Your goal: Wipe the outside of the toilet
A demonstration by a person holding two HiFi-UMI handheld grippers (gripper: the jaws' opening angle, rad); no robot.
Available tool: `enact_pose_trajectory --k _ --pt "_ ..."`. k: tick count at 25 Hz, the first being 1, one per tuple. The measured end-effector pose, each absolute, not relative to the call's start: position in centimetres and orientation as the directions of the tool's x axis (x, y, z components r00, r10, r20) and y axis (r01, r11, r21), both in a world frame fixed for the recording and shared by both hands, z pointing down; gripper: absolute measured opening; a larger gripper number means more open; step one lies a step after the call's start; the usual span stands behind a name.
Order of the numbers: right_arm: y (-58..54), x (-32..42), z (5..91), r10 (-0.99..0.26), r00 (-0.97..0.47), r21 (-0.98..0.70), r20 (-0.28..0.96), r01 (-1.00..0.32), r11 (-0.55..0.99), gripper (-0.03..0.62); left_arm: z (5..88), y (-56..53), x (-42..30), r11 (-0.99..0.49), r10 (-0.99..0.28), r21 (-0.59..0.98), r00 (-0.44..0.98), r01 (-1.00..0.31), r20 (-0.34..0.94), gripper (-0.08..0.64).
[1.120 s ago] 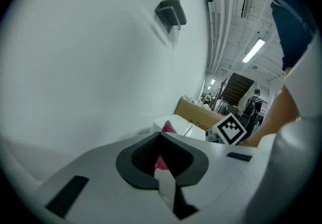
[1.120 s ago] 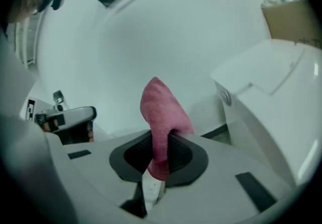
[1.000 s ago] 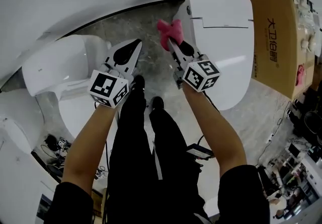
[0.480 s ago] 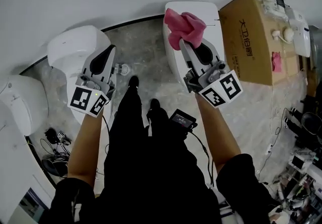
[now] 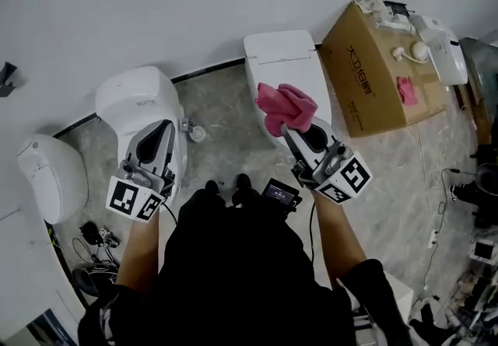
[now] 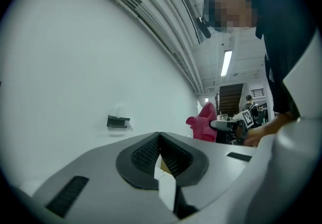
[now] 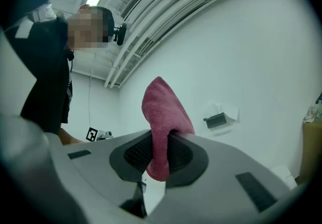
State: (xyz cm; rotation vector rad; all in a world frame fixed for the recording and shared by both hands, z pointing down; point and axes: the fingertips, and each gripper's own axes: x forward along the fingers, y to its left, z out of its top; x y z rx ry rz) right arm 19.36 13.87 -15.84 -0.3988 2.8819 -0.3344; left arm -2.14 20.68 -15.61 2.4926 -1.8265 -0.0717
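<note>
While the person stands with both forearms stretched forward and down, each hand carries its gripper out ahead of the body, tips aimed away and tilted up towards the wall. The right gripper (image 5: 285, 129) is clamped on a pink cloth (image 5: 286, 106), which bunches up above the jaws; in the right gripper view the cloth (image 7: 162, 117) is squeezed between the two dark pads (image 7: 182, 153) and rises past them. The left gripper (image 5: 163, 127) hangs over a second toilet (image 5: 136, 96) at the left, and in the left gripper view its jaws (image 6: 160, 136) are pressed together on nothing.

From the head view, the cloth overlaps the middle of the closed lid of the toilet (image 5: 282, 57), which stands against the wall between the second toilet and a cardboard box (image 5: 372, 80). Whether the cloth touches the lid cannot be told: the gripper and the cloth cover the bowl's front, and the right gripper view shows only wall and ceiling behind the cloth. The person's dark clothing hides the floor just below the grippers, and a third white fixture (image 5: 48, 173) is partly cut off by the wall at far left.

Compared with half a second ago, more wall shows above the toilets in the head view, both grippers sit lower in the frame, and the cloth overlaps the lid's middle instead of its rear edge.
</note>
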Motion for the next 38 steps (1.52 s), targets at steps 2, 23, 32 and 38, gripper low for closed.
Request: enact_pose_trajectory --k 2,23,32,38 --pt "16.8 20.1 -15.5 -0.271 -0.949 -0.262 -0.159 -0.224 0.939 0.066 -16.5 22.6 -1.4 -0.316 -0.949 0.055 0.316 -0.947 -0.016 0.015" --pt "46.8 27.6 -12.9 -0.610 -0.793 -0.186 -0.007 -0.598 0.779 0.067 -11.8 52.3 3.0 -0.326 -0.944 0.155 0.331 -0.932 0.005 0.015" --pt "51.6 32.2 -15.4 -0.563 -0.826 -0.126 -0.005 -0.558 0.820 0.066 -14.6 56.0 8.5 -0.322 -0.946 0.180 0.320 -0.929 -0.043 0.015" --pt "54.3 39.5 -14.2 -0.559 -0.829 -0.152 -0.008 -0.552 0.820 0.066 -14.3 57.1 16.9 -0.370 -0.928 0.103 0.371 -0.923 -0.002 0.015"
